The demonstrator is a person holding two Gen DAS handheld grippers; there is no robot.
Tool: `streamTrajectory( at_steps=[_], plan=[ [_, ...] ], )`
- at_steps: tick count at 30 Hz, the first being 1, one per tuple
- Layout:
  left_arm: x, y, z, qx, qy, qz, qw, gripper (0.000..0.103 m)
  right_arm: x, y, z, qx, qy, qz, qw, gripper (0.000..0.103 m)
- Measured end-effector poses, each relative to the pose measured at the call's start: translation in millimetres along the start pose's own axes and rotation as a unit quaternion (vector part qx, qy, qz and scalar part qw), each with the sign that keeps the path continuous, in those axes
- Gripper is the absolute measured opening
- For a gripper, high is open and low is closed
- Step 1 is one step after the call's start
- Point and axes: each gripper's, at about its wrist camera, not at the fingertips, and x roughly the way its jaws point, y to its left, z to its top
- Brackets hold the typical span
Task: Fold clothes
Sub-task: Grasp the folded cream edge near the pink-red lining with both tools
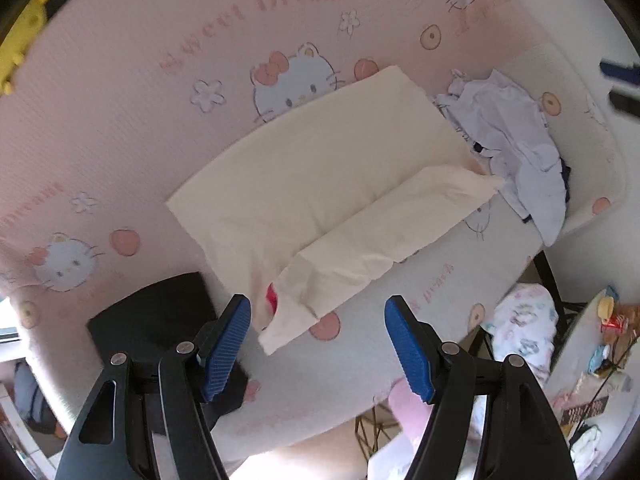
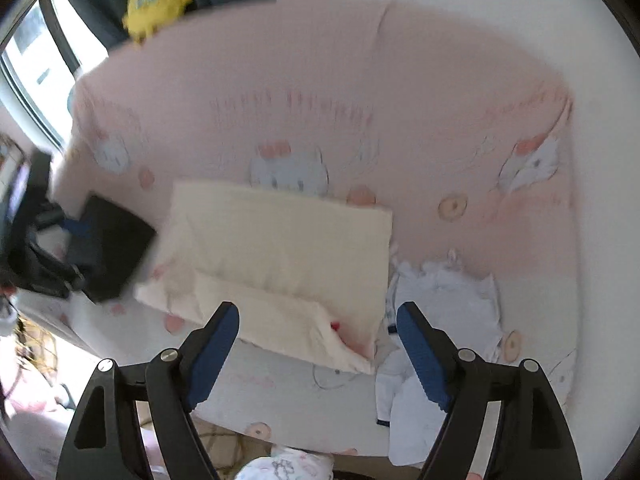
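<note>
A cream garment (image 1: 320, 168) lies folded on the pink cartoon-cat bed sheet (image 1: 120, 80), its near flap turned over with a red bit (image 1: 272, 298) showing under it. My left gripper (image 1: 317, 302) hangs open above its near corner, nothing between the blue pads (image 1: 226, 348). In the right wrist view the same cream garment (image 2: 280, 240) lies just beyond my right gripper (image 2: 316, 308), which is open and empty. A crumpled pile of white clothes (image 1: 516, 140) (image 2: 440, 292) sits right of it. A folded black garment (image 1: 160, 312) (image 2: 112, 248) lies to its left.
A yellow plush toy (image 2: 156, 0) sits beyond the bed's far edge, next to a window (image 2: 36, 80). Off the near edge are a patterned cloth (image 1: 524, 320) and a cluttered round table (image 1: 608, 340). The sheet (image 2: 440, 100) behind the garment is bare.
</note>
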Motion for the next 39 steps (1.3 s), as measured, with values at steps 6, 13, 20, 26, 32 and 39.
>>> streamTrajectory(
  at_steps=[6,13,20,26,32,39],
  plan=[
    [68.4,4.0,-4.1,-0.012,-0.003,-0.021,0.9997,0.068,107.6,10.4,-21.5,0.013,0.056,0.011,0.998,0.081],
    [146.2,20.5,-4.0,-0.040,0.001,-0.009,0.9992,0.068,202.3,3.9,-38.9,0.024,0.085,-0.022,0.996,0.081],
    [181.2,40.6,-31.4,-0.052,-0.014,0.047,0.9974,0.068,241.7,-15.6,-61.2,0.072,0.045,-0.041,0.996,0.081],
    [204.2,61.6,-50.5,-0.113,-0.006,0.020,0.9934,0.068,274.4,-18.5,-83.3,0.076,0.049,-0.049,0.995,0.081],
    [226.9,73.0,-69.0,-0.194,-0.004,-0.026,0.9806,0.068,295.5,-31.5,-95.2,0.110,0.050,-0.021,0.992,0.081],
    [232.6,68.2,-71.2,-0.234,-0.037,-0.042,0.9707,0.067,292.6,-48.0,-103.5,0.171,0.012,0.006,0.985,0.081]
  ],
)
